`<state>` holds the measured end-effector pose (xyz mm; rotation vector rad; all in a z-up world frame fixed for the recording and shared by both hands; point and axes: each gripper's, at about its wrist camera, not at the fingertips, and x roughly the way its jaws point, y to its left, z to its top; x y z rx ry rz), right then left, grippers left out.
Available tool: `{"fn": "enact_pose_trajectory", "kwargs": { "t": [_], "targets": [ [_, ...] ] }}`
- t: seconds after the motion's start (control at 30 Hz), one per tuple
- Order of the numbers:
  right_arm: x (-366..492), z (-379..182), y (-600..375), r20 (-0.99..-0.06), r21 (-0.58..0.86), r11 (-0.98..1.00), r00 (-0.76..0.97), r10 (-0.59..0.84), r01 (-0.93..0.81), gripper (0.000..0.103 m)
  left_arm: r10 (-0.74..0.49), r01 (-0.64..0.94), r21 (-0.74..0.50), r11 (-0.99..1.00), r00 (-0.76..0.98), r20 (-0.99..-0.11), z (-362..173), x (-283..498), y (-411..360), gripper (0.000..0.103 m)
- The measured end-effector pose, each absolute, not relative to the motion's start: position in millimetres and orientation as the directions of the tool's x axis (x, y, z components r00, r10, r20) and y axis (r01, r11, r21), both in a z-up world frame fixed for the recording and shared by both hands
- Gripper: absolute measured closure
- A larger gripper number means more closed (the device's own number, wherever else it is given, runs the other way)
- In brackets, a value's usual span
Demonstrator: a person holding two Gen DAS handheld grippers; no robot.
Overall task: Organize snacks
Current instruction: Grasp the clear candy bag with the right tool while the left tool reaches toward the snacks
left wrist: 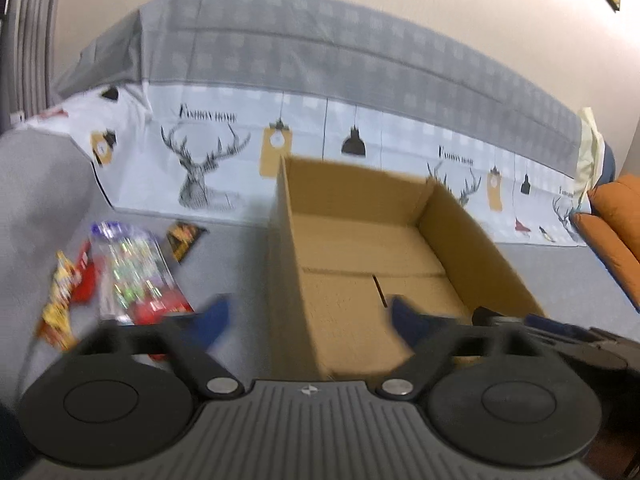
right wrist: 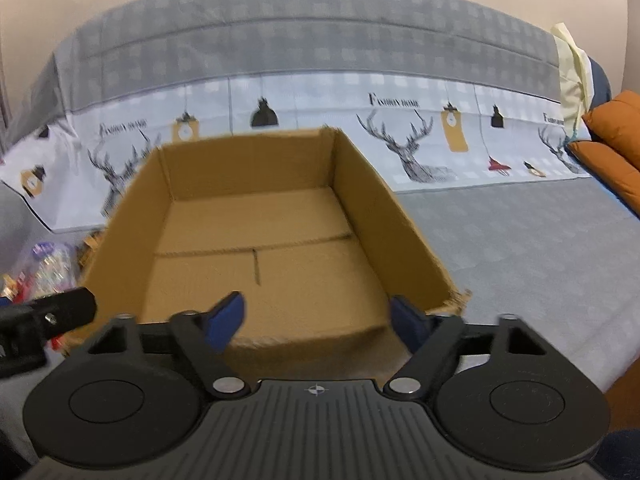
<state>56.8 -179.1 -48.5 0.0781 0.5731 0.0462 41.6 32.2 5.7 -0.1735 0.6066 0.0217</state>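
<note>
An open cardboard box (left wrist: 452, 220) sits on a grey sofa seat; it also shows in the right wrist view (right wrist: 376, 196), and nothing lies in it. Several snack packs lie left of the box: a clear bag of shiny sweets (left wrist: 132, 268), a red pack (left wrist: 86, 280), a yellow pack (left wrist: 60, 304) and a dark pack (left wrist: 184, 238). My left gripper (left wrist: 310, 316) is open and empty, straddling the box's left wall. My right gripper (right wrist: 318, 314) is open and empty over the box's near edge. The clear bag shows at the far left in the right wrist view (right wrist: 52, 264).
The sofa back carries a grey and white cover with deer prints (left wrist: 200, 168). An orange cushion (left wrist: 616, 224) lies at the right end, also in the right wrist view (right wrist: 616, 148). Grey seat (right wrist: 520, 240) stretches right of the box.
</note>
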Motion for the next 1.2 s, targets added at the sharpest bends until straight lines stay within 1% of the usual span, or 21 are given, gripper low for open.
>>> {"fn": "enact_pose_trajectory", "kwargs": {
  "t": [0.03,0.07,0.1,0.2,0.33,0.43,0.5,0.57,0.6,0.63,0.7,0.73,0.8,0.83,0.87,0.9,0.93,0.97,1.0,1.1,1.2],
  "targets": [
    [55,-47,-176,-0.51,0.046,0.998,0.859,0.052,-0.033,0.042,-0.028,-0.065,-0.145,0.987,0.826,-0.564,13,44,40,0.064],
    [53,-45,-171,-0.495,0.064,0.997,0.865,0.077,-0.052,0.047,-0.023,-0.062,-0.135,0.989,0.834,-0.552,22,47,51,0.083],
    [50,-43,-165,-0.475,0.087,0.993,0.873,0.114,-0.082,0.051,-0.017,-0.061,-0.126,0.99,0.843,-0.537,29,48,59,0.088],
    [42,-31,-144,-0.407,0.145,0.971,0.883,0.234,-0.19,0.053,0.019,-0.066,-0.081,0.995,0.873,-0.488,46,54,93,0.088],
    [29,-26,-105,-0.371,0.119,0.936,0.86,0.351,-0.331,0.053,0.09,-0.156,-0.102,0.982,0.875,-0.476,40,61,152,0.088],
    [21,-29,-71,-0.366,0.079,0.898,0.825,0.43,-0.433,0.053,0.181,-0.29,-0.143,0.946,0.842,-0.508,6,58,190,0.088],
    [18,-31,-52,-0.375,0.074,0.872,0.797,0.473,-0.483,0.053,0.224,-0.377,-0.18,0.908,0.803,-0.553,-23,54,204,0.088],
    [23,-40,-30,-0.399,0.065,0.851,0.768,0.501,-0.521,0.053,0.228,-0.442,-0.238,0.865,0.768,-0.598,-52,48,212,0.088],
    [26,-43,-21,-0.407,0.06,0.844,0.759,0.509,-0.534,0.053,0.194,-0.471,-0.308,0.827,0.752,-0.631,-60,48,217,0.088],
    [29,-45,-11,-0.418,0.063,0.833,0.744,0.522,-0.549,0.052,0.182,-0.477,-0.351,0.806,0.764,-0.619,-64,46,221,0.088],
    [39,-47,2,-0.44,0.075,0.825,0.724,0.532,-0.56,0.042,0.265,-0.521,-0.287,0.804,0.746,-0.611,-69,48,221,0.085],
    [45,-46,11,-0.45,0.086,0.822,0.715,0.536,-0.563,0.039,0.277,-0.54,-0.28,0.794,0.73,-0.624,-73,50,224,0.085],
    [62,-50,28,-0.474,0.095,0.821,0.7,0.535,-0.563,0.025,0.256,-0.563,-0.314,0.765,0.713,-0.653,-82,57,234,0.082],
    [72,-51,35,-0.489,0.099,0.82,0.69,0.533,-0.563,0.021,0.262,-0.576,-0.313,0.755,0.702,-0.662,-86,56,240,0.081],
    [84,-56,46,-0.501,0.092,0.822,0.687,0.526,-0.562,0.015,0.266,-0.588,-0.316,0.745,0.696,-0.667,-88,57,244,0.077],
    [96,-60,58,-0.485,0.112,0.837,0.706,0.517,-0.536,0.012,0.267,-0.593,-0.322,0.738,0.695,-0.668,-89,57,247,0.069],
    [112,-62,70,-0.498,0.113,0.851,0.711,0.496,-0.513,0.009,0.271,-0.6,-0.324,0.731,0.691,-0.67,-91,56,249,0.064],
    [126,-68,80,-0.518,0.114,0.856,0.705,0.485,-0.505,0.002,0.28,-0.614,-0.325,0.72,0.685,-0.673,-93,55,252,0.056],
    [139,-74,92,-0.553,0.116,0.862,0.689,0.469,-0.493,0.0,0.283,-0.623,-0.327,0.711,0.679,-0.677,-94,54,255,0.054],
    [181,-97,118,-0.667,0.124,0.874,0.613,0.425,-0.471,0.0,0.268,-0.637,-0.345,0.69,0.667,-0.696,-102,60,260,0.054],
    [205,-124,142,-0.758,0.072,0.87,0.54,0.366,-0.488,0.0,0.256,-0.642,-0.359,0.677,0.663,-0.703,-106,60,264,0.054]
  ]
}}
